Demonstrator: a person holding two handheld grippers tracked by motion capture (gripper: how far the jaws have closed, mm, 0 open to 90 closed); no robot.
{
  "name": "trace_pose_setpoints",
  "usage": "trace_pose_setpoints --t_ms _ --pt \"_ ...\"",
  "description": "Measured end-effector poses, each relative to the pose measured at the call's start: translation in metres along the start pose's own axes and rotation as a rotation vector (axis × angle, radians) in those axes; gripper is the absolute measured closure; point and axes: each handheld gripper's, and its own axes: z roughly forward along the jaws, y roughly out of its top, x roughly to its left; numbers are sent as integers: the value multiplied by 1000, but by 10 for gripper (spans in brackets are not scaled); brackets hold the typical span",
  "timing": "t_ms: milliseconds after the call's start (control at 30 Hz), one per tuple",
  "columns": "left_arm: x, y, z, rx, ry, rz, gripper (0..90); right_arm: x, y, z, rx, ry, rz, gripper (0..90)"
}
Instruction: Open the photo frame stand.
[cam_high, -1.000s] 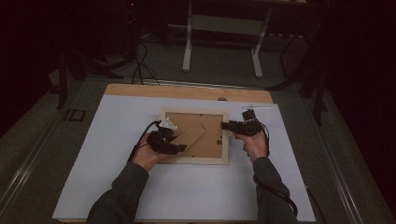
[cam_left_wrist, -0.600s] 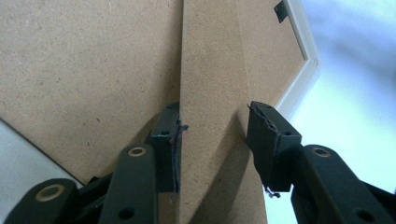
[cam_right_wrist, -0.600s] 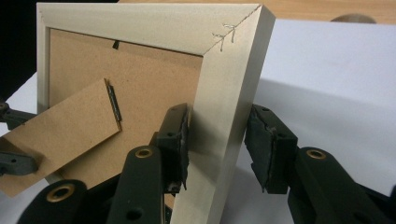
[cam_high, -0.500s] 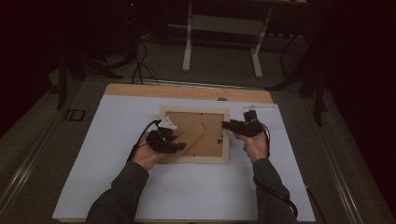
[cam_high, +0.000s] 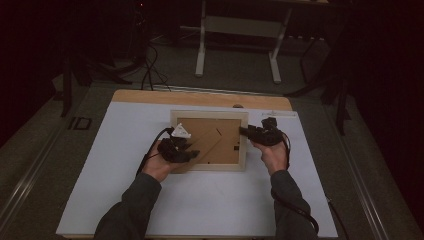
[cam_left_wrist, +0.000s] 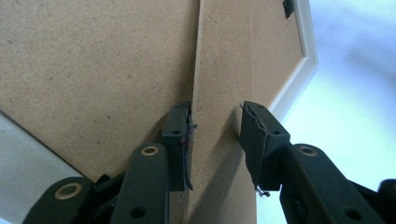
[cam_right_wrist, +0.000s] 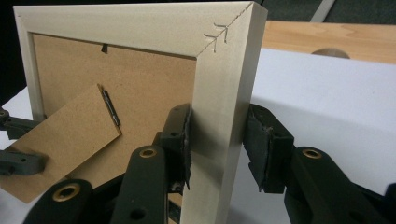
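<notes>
A pale wooden picture frame (cam_high: 209, 114) lies face down on the white sheet, its brown backing board (cam_high: 215, 135) up. My left gripper (cam_high: 192, 152) reaches over the frame's lower left, its jaws closed on the narrow fibreboard stand leg (cam_left_wrist: 219, 70) (cam_right_wrist: 70, 135); the left gripper (cam_left_wrist: 215, 135) has the strip pinched between both pads. My right gripper (cam_high: 245, 132) is at the frame's right side. In the right gripper view the right gripper (cam_right_wrist: 219, 140) clamps the right rail of the frame (cam_right_wrist: 140, 23), one jaw inside against the backing, one outside.
The white sheet (cam_high: 210, 200) covers a wooden table whose bare far edge (cam_high: 150, 97) shows behind the frame. Beyond the table, a white stand (cam_high: 237, 25) and cables (cam_high: 150, 65) sit on the dark floor. Both forearms enter from the bottom.
Both hands stay almost still on the frame. The left gripper has crept slightly to the right over the backing board.
</notes>
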Motion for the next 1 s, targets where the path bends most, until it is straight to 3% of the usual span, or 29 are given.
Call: trace_pose_setpoints --t_ms 233,467,1000 --pt "1 3 0 -4 39 1 671 7 3 -4 -26 -28 -38 623" --pt "2 7 2 0 66 0 671 9 2 -6 -49 -46 -45 624" --pt "7 17 6 2 179 27 680 19 1 -10 -119 -87 -96 624"
